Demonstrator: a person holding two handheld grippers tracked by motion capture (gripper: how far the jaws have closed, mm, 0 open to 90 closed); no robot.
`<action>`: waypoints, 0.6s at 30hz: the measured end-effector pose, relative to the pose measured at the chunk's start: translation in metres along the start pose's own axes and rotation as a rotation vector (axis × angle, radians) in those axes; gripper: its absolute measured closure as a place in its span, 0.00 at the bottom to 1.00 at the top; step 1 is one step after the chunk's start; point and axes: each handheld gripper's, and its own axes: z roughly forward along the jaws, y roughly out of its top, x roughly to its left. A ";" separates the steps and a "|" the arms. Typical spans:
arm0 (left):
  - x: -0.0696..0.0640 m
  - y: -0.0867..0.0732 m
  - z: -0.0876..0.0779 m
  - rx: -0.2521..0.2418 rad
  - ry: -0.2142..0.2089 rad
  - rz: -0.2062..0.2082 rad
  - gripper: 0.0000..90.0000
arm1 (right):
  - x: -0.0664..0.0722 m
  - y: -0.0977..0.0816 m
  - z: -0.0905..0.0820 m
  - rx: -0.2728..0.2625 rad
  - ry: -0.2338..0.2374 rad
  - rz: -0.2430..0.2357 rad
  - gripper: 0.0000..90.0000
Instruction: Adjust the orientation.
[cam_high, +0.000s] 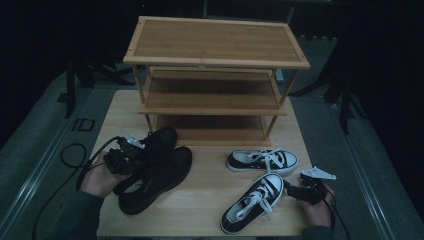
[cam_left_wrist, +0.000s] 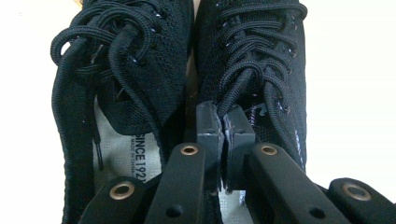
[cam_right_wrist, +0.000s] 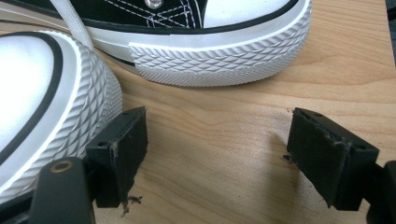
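On the wooden counter (cam_high: 210, 200) stood a bamboo shoe rack (cam_high: 215, 75) with three shelves, at the far side, and four shoes lay in front of it. The left gripper (cam_high: 131, 156) was over the pair of black shoes (cam_high: 157, 170) at the left part of the counter, just in front of the lowest shelf. In the left gripper view its two pads (cam_left_wrist: 208, 130) were pressed together, almost without gap, at the inner edge of the right black shoe (cam_left_wrist: 254, 70), close under the laces; I could not tell surely if a thin piece of the shoe was pinched between them. The other black shoe (cam_left_wrist: 126, 70) lay touching beside it, so the two shoes crowded this gripper on both sides.

The right gripper (cam_high: 295, 191) rested low at the right front corner of the counter, with its jaws wide apart and nothing between them, only the bare wood. Its one pad (cam_right_wrist: 119, 154) was just beside the white rubber toe of the near sneaker (cam_high: 252, 202), maybe touching it. The far sneaker (cam_high: 262, 161) lay across, a little beyond, with its toe near the toe of the first one, so both toes stood in front of the open jaws. The sneakers were well apart from the black pair. The shelves of the rack were free of shoes.
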 end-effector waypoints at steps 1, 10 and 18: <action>0.001 0.000 0.000 0.000 0.001 -0.004 0.97 | 0.000 0.000 0.000 0.000 0.000 0.000 0.22; -0.003 0.000 -0.002 0.013 0.012 0.024 0.82 | 0.000 0.000 0.000 0.000 0.000 0.000 0.22; -0.003 0.000 -0.004 0.008 0.020 0.010 0.63 | 0.000 0.000 0.000 0.000 0.000 0.000 0.22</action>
